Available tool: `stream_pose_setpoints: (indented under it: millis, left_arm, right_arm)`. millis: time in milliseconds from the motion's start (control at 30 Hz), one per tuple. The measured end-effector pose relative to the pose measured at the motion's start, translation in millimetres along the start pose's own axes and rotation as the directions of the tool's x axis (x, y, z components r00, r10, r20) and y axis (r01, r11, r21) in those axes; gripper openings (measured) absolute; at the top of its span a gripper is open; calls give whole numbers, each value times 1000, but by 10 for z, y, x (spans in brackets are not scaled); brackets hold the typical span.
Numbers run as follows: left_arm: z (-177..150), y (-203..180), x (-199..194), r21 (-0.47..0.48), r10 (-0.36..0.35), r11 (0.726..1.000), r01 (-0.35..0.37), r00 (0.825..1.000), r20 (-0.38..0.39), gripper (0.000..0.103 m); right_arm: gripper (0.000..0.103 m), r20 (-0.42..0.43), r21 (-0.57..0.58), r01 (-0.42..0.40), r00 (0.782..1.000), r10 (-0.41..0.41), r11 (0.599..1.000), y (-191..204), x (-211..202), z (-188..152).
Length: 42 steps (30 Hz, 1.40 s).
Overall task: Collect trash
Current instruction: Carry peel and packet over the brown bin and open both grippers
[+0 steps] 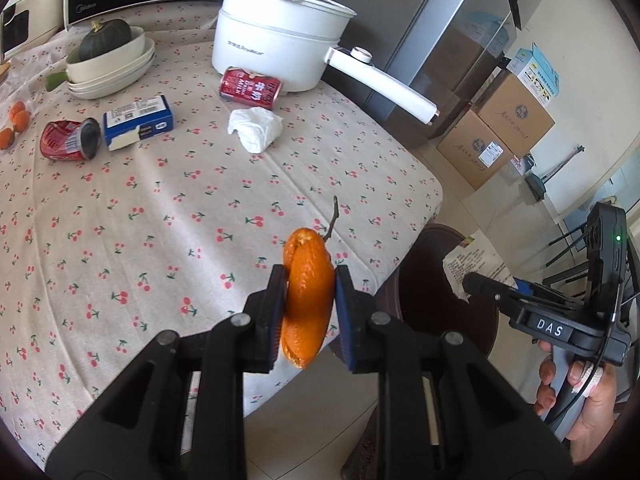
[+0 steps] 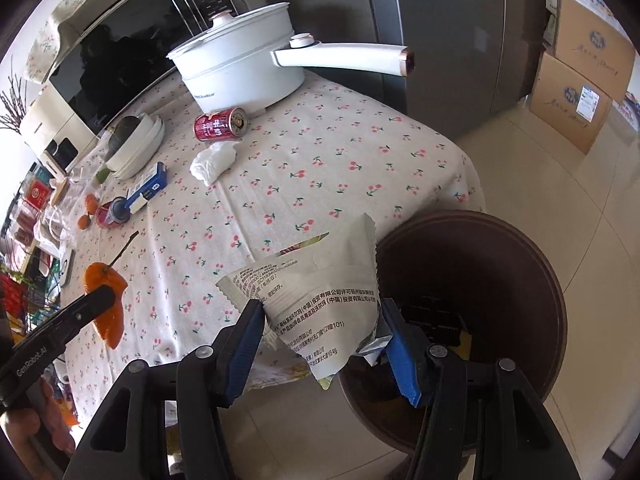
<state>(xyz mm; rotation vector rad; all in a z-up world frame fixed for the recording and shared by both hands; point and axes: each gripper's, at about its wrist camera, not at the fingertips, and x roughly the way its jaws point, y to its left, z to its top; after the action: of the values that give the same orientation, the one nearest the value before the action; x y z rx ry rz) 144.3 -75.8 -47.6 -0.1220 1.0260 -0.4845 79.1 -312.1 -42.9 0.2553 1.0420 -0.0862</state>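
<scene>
My left gripper [image 1: 310, 308] is shut on an orange peel [image 1: 307, 292] with a thin stem, held over the near edge of the cherry-print tablecloth [image 1: 160, 216]. My right gripper [image 2: 320, 344] is shut on a crumpled white snack wrapper [image 2: 320, 300] printed with small text, held at the rim of a dark brown round bin [image 2: 500, 272] on the floor beside the table. The left gripper and the peel [image 2: 106, 300] also show at the left of the right wrist view. On the table lie two red cans [image 1: 250, 88] [image 1: 68, 140], a crumpled tissue [image 1: 256, 128] and a blue carton [image 1: 138, 122].
A white electric pot [image 1: 280, 36] with a long handle stands at the table's back. Stacked white dishes with a dark squash [image 1: 110, 60] and small oranges [image 1: 16, 120] sit at the left. A microwave [image 2: 120, 52] is behind. Cardboard boxes [image 1: 496, 132] stand on the floor.
</scene>
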Motion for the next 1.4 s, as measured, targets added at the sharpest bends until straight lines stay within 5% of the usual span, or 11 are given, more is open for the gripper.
stream_pose_setpoints:
  millis: [333,767,800,833,900,1400]
  left_arm:
    - [-131,-782,453,120,-44,991,51,997,-61,26]
    - [-347,-1441,896,224,-186,953,206,976,-110,28]
    - [-351,-1468,896,242,-206,944,223,974,-94,40]
    - [-349,-1488,898,265,-194,942,208,978,-76,67]
    - [-334,-1486,905,279,-129,951,136,991,-43,96]
    - [-284,-1136,797,252,15,968,-7,999,-31,102]
  right_arm:
    - [60,-18,-8,78,997,-78,997,-572,-146,-197]
    - [60,-43,61,130,991,-128,990,-1239,-265,-437]
    - [60,-44,63,131,991,-129,989,-1265,-273,-446]
    - [60,-45,65,133,991,-130,989,-1287,-277,-449]
    - [60,-46,69,137,990,-134,988,-1332,-285,-457]
    - [62,-36,56,142,989,-140,988,-1306,-287,-456]
